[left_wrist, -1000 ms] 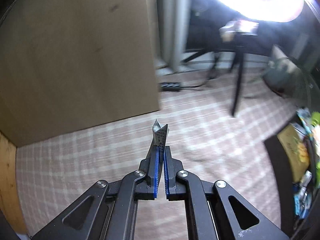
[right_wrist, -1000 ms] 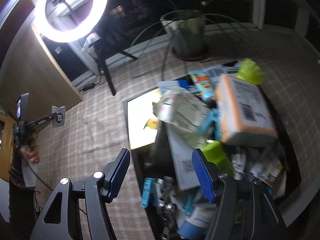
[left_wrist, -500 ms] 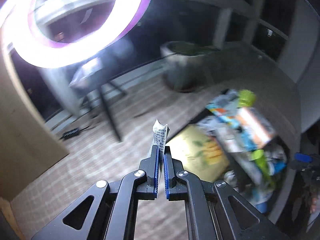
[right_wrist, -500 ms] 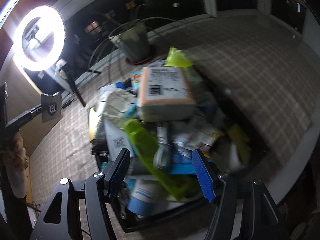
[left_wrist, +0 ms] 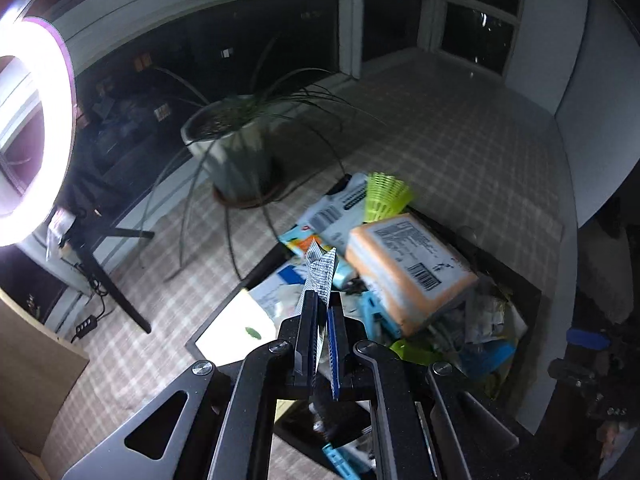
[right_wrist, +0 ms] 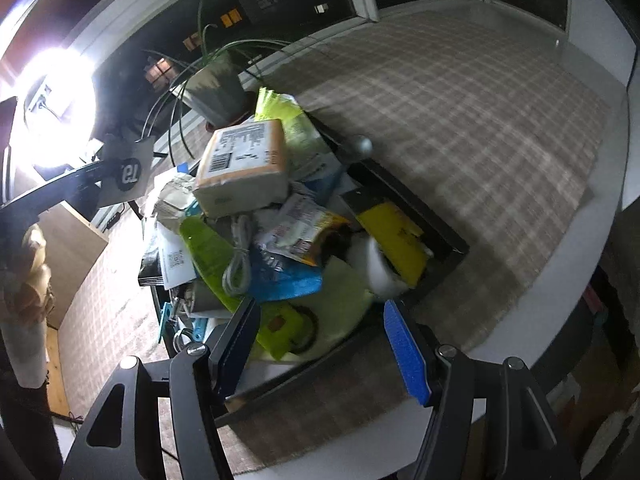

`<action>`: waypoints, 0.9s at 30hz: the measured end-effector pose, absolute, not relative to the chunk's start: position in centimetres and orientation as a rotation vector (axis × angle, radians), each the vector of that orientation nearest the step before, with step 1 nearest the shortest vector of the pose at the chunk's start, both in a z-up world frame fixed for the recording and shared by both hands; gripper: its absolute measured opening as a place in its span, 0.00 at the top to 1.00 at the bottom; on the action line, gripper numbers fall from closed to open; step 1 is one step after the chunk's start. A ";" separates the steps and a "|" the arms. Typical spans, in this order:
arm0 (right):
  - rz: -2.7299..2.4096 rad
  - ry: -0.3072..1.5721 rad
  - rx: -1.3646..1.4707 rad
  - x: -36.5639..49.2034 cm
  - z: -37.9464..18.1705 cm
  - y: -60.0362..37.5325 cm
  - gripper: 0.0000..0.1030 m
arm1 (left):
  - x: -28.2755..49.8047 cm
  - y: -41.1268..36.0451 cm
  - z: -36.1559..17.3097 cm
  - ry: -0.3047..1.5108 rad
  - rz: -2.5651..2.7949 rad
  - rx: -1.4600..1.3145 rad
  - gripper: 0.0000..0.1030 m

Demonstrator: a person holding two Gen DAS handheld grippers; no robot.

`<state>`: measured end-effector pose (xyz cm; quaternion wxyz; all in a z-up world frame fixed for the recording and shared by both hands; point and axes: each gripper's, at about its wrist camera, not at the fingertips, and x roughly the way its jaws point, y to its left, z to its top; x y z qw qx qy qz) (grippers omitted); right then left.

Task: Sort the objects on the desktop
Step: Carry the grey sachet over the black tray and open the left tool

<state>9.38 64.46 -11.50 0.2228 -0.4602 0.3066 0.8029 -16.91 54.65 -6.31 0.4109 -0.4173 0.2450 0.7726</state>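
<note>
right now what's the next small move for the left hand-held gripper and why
Probably lower the left hand-held gripper toward the black tray and release there. It is shut on a small printed packet, which hangs above the heaped pile near the orange-edged package. The right hand-held gripper is open and empty over the tray's near edge, so it offers no support.

So there's a black tray [right_wrist: 444,236] in the middle of the frame, piled way over its rim with junk. Sitting on top toward the upper left of the heap is an orange-edged pack [right_wrist: 244,168] with a barcode label, tilted, with a lime-green flat piece [right_wrist: 208,256] and a coiled white cable [right_wrist: 238,260] just below it, plus a blue packet [right_wrist: 286,276] and a yellow card [right_wrist: 394,240] off to the right. A small printed sachet [left_wrist: 320,276] is pinched upright mid-frame, above the pile.
</note>
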 end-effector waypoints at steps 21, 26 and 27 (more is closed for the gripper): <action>2.243 0.848 -1.283 12.5 -11.2 66.4 0.41 | -14.6 54.3 -6.2 0.496 1.965 -1.159 0.61; 2.294 0.813 -1.329 11.2 -11.1 65.9 0.41 | -13.8 50.7 -6.0 0.442 2.020 -1.185 0.61; 2.307 0.798 -1.344 10.8 -11.1 65.6 0.41 | -13.5 49.6 -5.9 0.429 2.037 -1.192 0.61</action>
